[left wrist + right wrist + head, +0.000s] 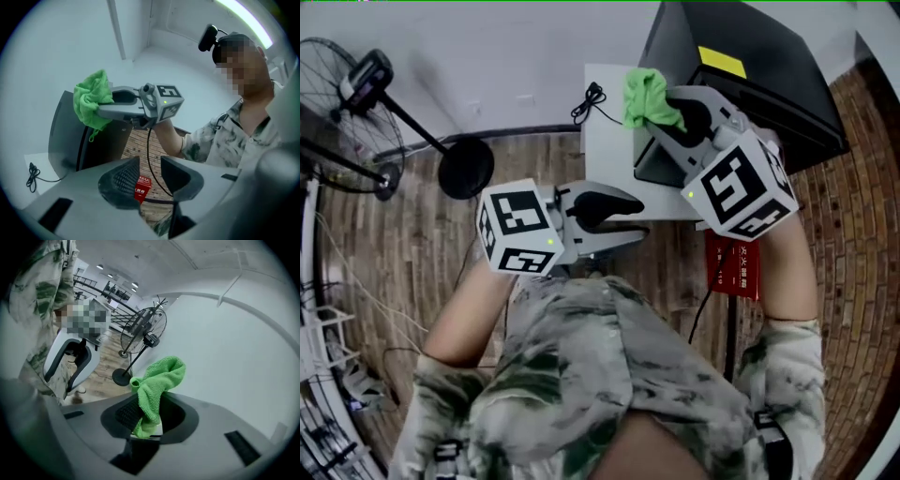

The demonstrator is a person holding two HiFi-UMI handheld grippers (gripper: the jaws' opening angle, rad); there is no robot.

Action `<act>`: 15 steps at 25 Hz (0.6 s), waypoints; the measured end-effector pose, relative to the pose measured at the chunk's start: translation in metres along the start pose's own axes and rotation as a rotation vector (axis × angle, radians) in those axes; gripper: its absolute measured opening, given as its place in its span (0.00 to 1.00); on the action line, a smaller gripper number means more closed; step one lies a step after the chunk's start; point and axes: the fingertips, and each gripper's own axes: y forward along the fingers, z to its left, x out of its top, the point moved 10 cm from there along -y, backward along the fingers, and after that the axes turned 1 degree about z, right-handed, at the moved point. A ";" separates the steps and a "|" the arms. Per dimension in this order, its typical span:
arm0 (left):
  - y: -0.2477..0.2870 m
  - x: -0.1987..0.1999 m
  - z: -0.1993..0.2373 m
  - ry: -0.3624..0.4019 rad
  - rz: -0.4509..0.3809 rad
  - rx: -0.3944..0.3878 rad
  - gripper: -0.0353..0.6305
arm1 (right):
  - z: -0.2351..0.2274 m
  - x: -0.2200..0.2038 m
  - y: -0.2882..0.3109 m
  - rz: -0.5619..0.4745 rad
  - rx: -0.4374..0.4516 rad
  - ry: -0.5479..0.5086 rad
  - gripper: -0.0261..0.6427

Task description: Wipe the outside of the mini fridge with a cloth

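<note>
Mini fridge, black and boxy, sits at one o'clock in the head view, and the green cloth, likely soft, light and floppy, is pinched mid-bunch by the right gripper beside it, while the left gripper hangs with jaws parted, empty.

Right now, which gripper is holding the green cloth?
The right gripper: its jaws are shut on the green cloth. The left gripper has its jaws apart with nothing between them.
</note>
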 end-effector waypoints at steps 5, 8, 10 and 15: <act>-0.024 0.023 0.028 0.064 0.036 -0.111 0.28 | -0.051 0.027 0.031 0.166 0.046 -0.083 0.20; -0.046 0.038 0.044 0.076 0.049 -0.172 0.28 | -0.079 0.032 0.053 0.286 0.118 -0.089 0.20; -0.063 0.045 0.054 0.076 0.047 -0.202 0.28 | -0.094 0.032 0.069 0.380 0.142 -0.113 0.20; -0.103 0.048 0.076 0.030 0.053 -0.270 0.28 | -0.103 0.026 0.111 0.576 0.209 -0.185 0.20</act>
